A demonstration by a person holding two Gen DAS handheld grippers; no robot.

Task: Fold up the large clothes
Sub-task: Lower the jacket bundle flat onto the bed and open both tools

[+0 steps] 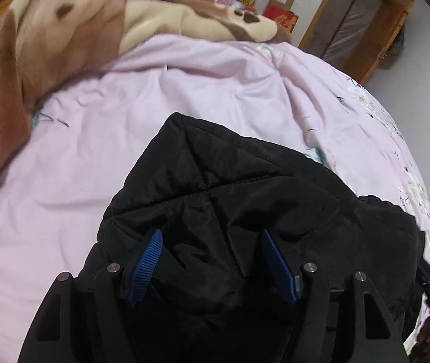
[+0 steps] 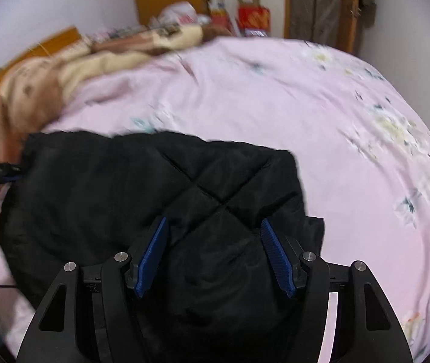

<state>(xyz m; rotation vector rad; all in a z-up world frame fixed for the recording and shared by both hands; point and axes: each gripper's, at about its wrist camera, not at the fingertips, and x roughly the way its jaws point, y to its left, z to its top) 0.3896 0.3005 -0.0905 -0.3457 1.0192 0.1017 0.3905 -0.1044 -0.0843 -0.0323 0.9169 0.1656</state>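
Only right wrist view shows black jacket (image 2: 160,199) hem edge.

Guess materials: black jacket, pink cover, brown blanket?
Black jacket: likely nylon or polyester shell, slight sheen, stitched quilting, puffy fill. Pink cover: matte woven cloth, probably cotton or blend, soft creases, floral print. Brown blanket: looks like plush fleece, fuzzy surface, though blurred.

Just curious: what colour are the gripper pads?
Blue, ribbed pads on black grippers, clearest in the right wrist view.
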